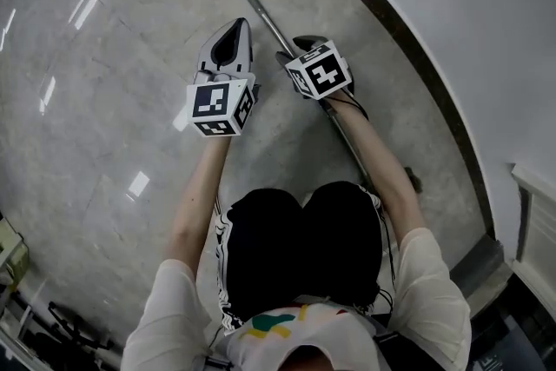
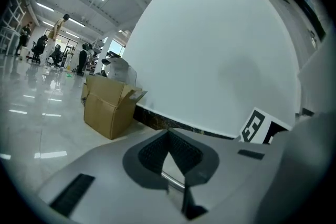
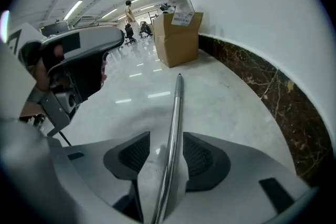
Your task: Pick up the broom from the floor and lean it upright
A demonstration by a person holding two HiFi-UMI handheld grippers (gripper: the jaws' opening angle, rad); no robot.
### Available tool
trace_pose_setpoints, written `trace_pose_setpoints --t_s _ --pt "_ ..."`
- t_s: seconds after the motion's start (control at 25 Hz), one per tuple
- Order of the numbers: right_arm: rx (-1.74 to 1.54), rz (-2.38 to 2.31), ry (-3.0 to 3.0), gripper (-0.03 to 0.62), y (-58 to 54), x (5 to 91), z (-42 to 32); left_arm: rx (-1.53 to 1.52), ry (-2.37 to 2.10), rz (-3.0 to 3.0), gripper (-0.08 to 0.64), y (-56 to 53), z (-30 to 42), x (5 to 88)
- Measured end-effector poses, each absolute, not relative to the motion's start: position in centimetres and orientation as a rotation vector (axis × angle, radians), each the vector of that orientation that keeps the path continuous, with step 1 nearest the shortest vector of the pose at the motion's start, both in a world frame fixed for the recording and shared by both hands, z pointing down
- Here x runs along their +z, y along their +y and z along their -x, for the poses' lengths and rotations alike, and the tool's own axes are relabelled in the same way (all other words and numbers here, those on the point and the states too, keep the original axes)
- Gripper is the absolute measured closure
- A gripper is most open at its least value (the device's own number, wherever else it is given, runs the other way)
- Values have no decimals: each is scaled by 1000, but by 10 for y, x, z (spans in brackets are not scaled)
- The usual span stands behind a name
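Right gripper view, broom handle (image 3: 175, 113) between hand-held gripper (image 3: 161, 157) jaws

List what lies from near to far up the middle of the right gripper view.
Right gripper, jaws apart on either side of the pole → thin silver metal broom handle running ahead to its tip → brown cardboard box → standing person, far off in the background.
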State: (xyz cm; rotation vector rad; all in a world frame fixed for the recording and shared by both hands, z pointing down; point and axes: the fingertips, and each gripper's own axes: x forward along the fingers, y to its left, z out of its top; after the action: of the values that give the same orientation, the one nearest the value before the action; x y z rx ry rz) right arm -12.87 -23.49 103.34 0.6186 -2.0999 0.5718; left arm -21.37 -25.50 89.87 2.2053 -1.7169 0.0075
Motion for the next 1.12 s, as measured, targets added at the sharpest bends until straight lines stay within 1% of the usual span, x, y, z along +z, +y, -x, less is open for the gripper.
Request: trace_pose_setpoints --t_s 0.32,0.76,0.84,0.96,1.12 --pt "589 -629 -2092 393 -251 1060 139 90 -1700 -2248 515 -261 191 914" --pt "554 -676 -2049 394 -265 1072 147 113 -1772 -2187 517 -259 215 921" --pt "479 -669 -2045 417 -266 1069 151 97 -1789 -2163 515 -258 218 923" --pt "432 -666 -2050 483 -263 1066 153 65 -1820 -2121 515 -258 225 925" --pt "534 -723 -2058 498 -267 1068 150 56 -1830 -2099 515 -259 232 926"
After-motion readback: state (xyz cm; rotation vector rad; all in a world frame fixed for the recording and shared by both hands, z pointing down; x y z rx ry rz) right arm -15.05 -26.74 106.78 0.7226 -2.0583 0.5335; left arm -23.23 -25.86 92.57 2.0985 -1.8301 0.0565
